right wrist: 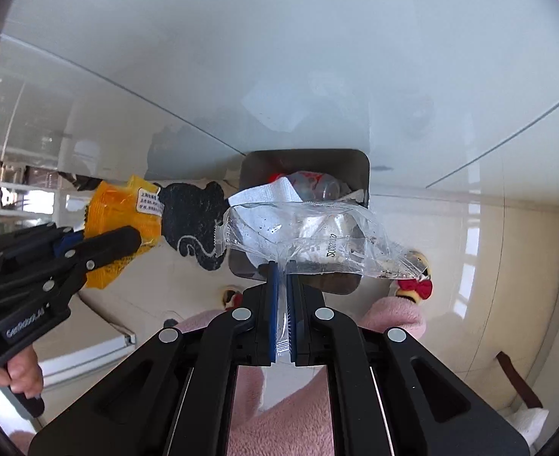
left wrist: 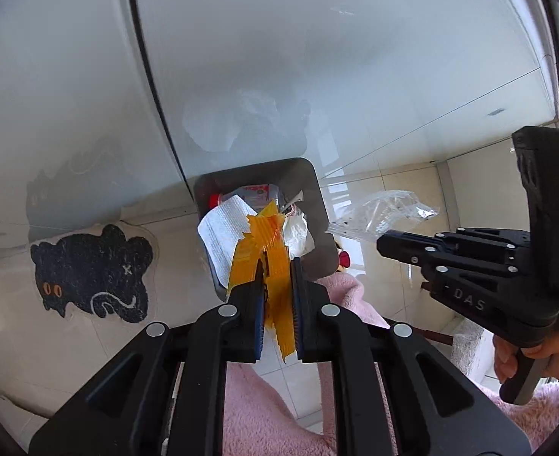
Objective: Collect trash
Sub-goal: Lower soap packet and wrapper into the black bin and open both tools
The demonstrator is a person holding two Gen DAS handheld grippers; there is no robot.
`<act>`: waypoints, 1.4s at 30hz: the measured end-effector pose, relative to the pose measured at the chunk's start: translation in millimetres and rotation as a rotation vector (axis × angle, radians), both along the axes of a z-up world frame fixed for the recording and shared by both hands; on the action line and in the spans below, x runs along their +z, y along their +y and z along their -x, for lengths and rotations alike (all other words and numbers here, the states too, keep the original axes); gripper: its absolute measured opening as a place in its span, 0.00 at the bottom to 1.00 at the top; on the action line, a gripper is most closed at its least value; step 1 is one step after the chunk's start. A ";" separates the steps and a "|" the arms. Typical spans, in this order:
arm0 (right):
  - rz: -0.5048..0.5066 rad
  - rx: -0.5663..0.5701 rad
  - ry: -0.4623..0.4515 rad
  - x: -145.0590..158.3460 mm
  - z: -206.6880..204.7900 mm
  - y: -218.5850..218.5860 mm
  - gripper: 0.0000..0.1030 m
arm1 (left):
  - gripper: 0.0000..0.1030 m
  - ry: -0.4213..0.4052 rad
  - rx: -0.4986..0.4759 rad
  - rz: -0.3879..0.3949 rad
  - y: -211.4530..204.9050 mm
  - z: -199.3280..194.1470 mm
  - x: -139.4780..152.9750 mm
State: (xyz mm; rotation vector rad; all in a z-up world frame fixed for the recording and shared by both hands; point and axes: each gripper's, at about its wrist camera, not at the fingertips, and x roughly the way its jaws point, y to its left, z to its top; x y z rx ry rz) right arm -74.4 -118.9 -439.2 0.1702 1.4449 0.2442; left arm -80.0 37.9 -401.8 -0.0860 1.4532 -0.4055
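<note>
Two grippers hang over one grey bin (left wrist: 317, 205) on the tiled floor. The left gripper (left wrist: 277, 266) has its jaws clamped on an orange wrapper (left wrist: 268, 235); the right gripper (right wrist: 282, 269) pinches a clear plastic bag (right wrist: 302, 228). In the bin lie one bottle (right wrist: 317, 184) and white paper (left wrist: 222, 228). A black cat mat (left wrist: 93, 269) lies to the left, pink fleece (right wrist: 279, 418) nearest.

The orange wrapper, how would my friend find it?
Find the grey bin on the tiled floor, by the black cat mat. Just above it, the left tongs pinch the orange wrapper. It is bright orange with zigzag edges; the other tongs' bag is clear.
</note>
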 end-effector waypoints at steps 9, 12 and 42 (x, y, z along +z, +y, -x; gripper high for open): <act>0.057 -0.003 0.080 -49.3 -21.9 -5.6 0.06 | 0.24 0.067 -0.029 0.009 -19.6 -14.9 -46.1; 0.045 -0.012 0.086 -54.3 -25.1 -8.3 0.06 | 0.27 0.069 -0.037 0.008 -23.9 -18.9 -50.5; 0.025 0.101 0.078 -51.9 -25.9 7.0 0.65 | 0.79 0.034 0.057 -0.044 23.7 -24.9 -29.2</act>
